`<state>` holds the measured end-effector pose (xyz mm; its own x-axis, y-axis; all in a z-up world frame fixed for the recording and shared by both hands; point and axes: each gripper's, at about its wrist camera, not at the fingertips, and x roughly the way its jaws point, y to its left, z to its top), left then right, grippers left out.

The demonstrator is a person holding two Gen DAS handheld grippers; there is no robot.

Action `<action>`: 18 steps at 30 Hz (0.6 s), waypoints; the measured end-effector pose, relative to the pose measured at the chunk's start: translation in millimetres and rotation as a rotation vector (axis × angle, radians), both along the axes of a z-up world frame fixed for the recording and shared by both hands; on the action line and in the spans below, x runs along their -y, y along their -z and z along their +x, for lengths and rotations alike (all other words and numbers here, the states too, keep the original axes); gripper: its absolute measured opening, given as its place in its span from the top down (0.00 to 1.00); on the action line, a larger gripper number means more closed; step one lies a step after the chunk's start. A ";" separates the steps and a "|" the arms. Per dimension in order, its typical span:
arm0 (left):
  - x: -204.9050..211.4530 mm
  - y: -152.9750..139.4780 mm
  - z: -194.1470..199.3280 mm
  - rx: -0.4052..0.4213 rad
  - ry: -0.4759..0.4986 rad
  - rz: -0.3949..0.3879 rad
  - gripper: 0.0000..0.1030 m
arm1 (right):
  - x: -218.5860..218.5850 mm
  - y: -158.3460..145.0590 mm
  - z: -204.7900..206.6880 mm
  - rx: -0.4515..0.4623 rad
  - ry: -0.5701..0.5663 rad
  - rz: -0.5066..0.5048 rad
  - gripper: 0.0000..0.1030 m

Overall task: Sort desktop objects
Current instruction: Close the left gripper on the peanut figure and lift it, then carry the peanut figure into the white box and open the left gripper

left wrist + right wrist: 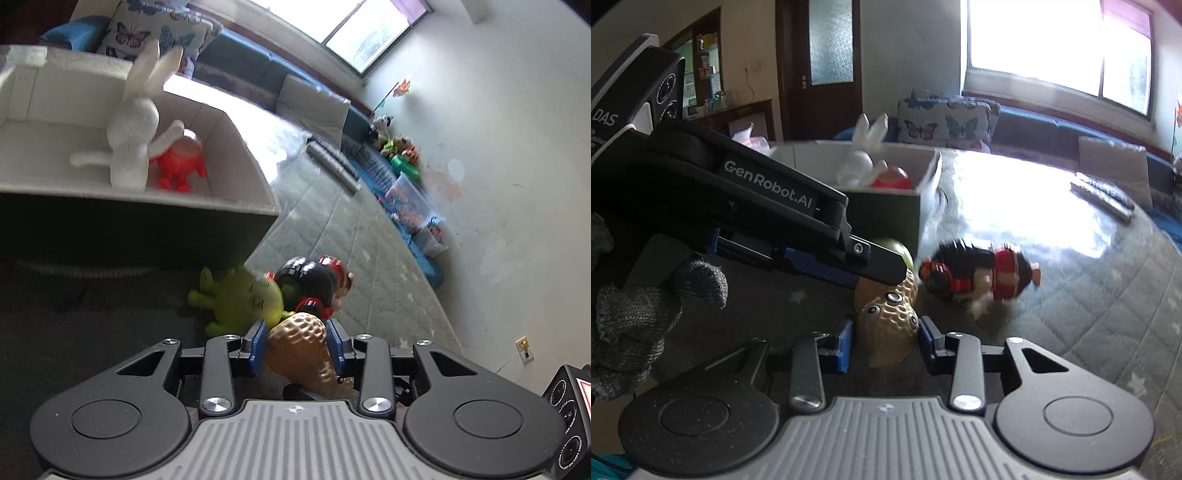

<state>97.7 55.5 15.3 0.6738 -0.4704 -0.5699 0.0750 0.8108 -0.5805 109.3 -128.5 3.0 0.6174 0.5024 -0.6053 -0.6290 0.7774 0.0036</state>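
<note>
Two toys already sit in the box (240, 155): a white rabbit (131, 144) and a red figure (181, 162). The peanut (303, 350) lies on the near cloth, clamped by the left gripper (297, 349), while the right gripper's (886, 343) jaws straddle it, contact unclear. Beyond it, the green toy (240, 299) and black doll (975, 277) remain unsorted, crowding any lift.

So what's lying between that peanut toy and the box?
The green plush lies there, against the box's dark wall, touching the peanut. The left wrist view shows it best; in the right wrist view the left gripper hides most of it.
</note>
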 end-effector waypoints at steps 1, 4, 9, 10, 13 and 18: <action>-1.4 -2.8 -2.1 0.010 -0.005 0.000 0.63 | -1.5 -3.4 -0.3 0.010 -0.003 0.005 0.65; -7.0 -11.2 -3.2 0.035 -0.018 -0.005 0.63 | -6.5 -11.7 -0.1 0.034 -0.011 0.011 0.65; -18.9 -31.8 -3.0 0.086 -0.050 -0.016 0.63 | -17.3 -29.6 4.7 0.092 -0.042 0.014 0.65; -21.5 -36.6 -2.4 0.100 -0.058 -0.015 0.63 | -19.9 -33.9 6.4 0.106 -0.049 0.016 0.65; -30.8 -49.0 2.1 0.135 -0.084 -0.016 0.63 | -30.0 -45.7 14.7 0.143 -0.069 0.022 0.65; -49.5 -64.2 17.3 0.169 -0.133 -0.020 0.63 | -51.4 -60.1 35.7 0.181 -0.098 0.026 0.65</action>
<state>115.0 105.0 79.4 0.8158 -0.3815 -0.4348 0.0660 0.8082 -0.5852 145.0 -77.1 63.1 0.6626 0.5793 -0.4746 -0.6936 0.7138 -0.0971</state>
